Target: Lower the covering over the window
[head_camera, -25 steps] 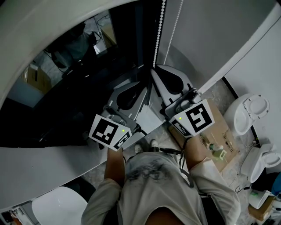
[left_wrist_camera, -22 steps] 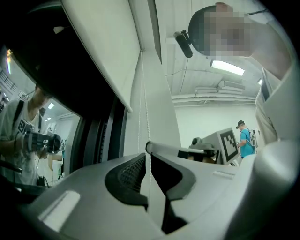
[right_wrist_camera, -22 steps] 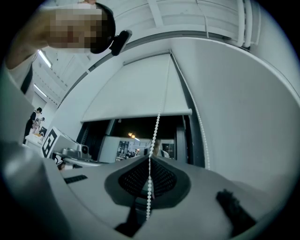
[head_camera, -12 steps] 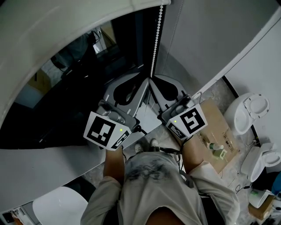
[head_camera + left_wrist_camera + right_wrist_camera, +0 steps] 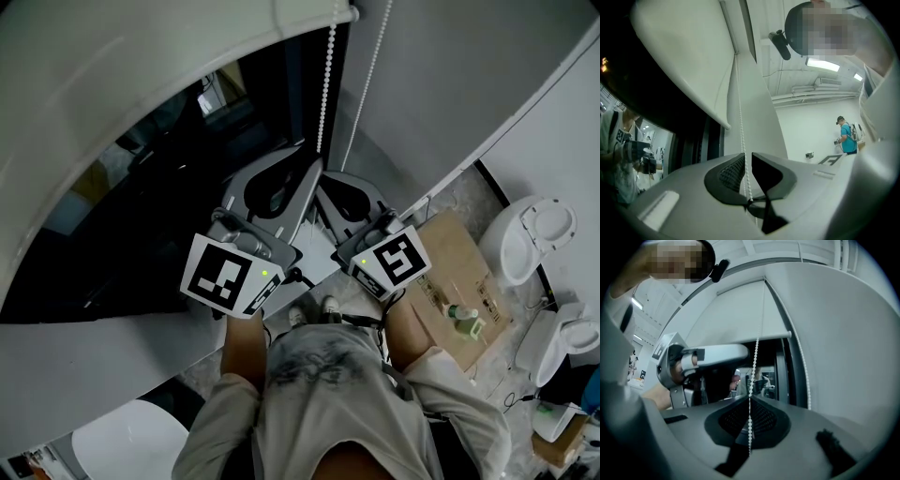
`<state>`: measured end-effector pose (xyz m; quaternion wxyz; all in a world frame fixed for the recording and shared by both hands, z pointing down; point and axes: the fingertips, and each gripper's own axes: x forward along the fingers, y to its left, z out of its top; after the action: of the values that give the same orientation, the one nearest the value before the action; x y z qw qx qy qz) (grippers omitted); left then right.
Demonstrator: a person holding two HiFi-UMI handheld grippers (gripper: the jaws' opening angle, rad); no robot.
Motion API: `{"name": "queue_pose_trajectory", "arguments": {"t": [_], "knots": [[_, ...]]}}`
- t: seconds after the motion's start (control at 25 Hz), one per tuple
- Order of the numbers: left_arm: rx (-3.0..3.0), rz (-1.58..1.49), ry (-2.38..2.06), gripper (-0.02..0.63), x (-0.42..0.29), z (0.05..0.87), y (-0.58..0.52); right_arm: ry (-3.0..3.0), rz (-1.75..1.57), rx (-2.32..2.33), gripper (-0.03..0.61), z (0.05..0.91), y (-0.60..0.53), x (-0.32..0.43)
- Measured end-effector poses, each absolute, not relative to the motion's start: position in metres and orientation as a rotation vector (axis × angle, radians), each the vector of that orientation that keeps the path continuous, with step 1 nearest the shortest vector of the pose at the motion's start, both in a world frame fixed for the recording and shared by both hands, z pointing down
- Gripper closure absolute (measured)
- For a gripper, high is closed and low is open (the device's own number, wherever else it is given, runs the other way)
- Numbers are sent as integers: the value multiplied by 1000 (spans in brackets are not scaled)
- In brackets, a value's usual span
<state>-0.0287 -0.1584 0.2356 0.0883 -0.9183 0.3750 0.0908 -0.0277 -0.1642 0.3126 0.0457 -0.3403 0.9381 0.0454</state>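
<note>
Head view looks down — gripper views share bead cord (image 5: 740, 117)

- We count two grippers: left gripper (image 5: 746, 157), right gripper (image 5: 750, 397).
- Two marker cubes (image 5: 230, 278) (image 5: 392, 262), one apiece.
- One roller blind (image 5: 131, 84).
- Two strands of bead chain (image 5: 323, 94) (image 5: 370, 70).
- Two white toilets (image 5: 525, 239) (image 5: 562, 342).
- One cardboard box (image 5: 459, 258), one green bottle (image 5: 461, 322) on it.
- And we spot one person (image 5: 846, 138) in blue.

Blind (image 5: 141, 84): matt off-white cloth, smooth. Bead chain (image 5: 326, 84): small glossy white beads, plastic by the look. Left gripper (image 5: 746, 157) and right gripper (image 5: 750, 397): matt grey plastic shells, dark ribbed pads (image 5: 736, 420); window glass (image 5: 187, 187) glossy, mirror-dark.
</note>
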Motion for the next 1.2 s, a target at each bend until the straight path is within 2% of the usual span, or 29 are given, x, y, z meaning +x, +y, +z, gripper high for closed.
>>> {"name": "queue_pose_trajectory", "arguments": {"t": [0.64, 0.72, 0.8, 1.2], "knots": [[-2719, 272, 1144, 548, -25, 221, -177, 2931, 20, -1023, 560, 350, -160, -40], [-2714, 274, 1143, 561, -25, 218, -177, 2919, 3, -1023, 560, 354, -158, -40], [-2715, 284, 1147, 602, -26, 218, -176, 2919, 11, -1028, 560, 353, -157, -40], [-2723, 311, 1141, 606, -28, 219, -171, 2899, 86, -1005, 558, 331, -150, -29]]}}
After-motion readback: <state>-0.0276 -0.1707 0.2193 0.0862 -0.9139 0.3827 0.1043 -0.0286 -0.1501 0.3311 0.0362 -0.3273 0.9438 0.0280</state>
